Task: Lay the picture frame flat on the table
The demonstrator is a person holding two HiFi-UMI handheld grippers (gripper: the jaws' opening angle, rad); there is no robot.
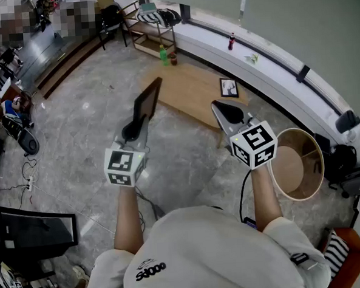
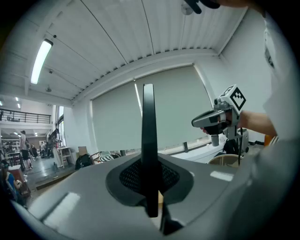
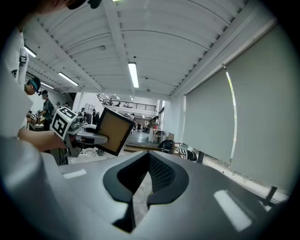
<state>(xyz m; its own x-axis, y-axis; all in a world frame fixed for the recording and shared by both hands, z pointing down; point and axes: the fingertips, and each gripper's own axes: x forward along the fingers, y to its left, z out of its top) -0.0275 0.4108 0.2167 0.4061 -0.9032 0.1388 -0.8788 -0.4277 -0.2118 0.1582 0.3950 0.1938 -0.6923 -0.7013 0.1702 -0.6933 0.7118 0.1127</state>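
My left gripper [image 1: 135, 130] is shut on the lower edge of a black picture frame [image 1: 147, 101] and holds it upright in the air, over the floor just left of the low wooden table [image 1: 186, 92]. The left gripper view shows the frame [image 2: 148, 136] edge-on between the jaws of the left gripper [image 2: 149, 185]. From the right gripper view I see the frame's brown back [image 3: 114, 131]. My right gripper [image 1: 227, 112] hovers near the table's front edge; its jaws [image 3: 140, 180] are shut with nothing in them. A second small frame [image 1: 228, 87] lies flat on the table.
A round wooden side table [image 1: 297, 163] stands at my right. A green bottle [image 1: 163, 54] stands on the floor beyond the table, and a red one [image 1: 231, 41] is on the long white ledge [image 1: 272, 68]. A dark chair [image 1: 33, 231] and cables are at lower left.
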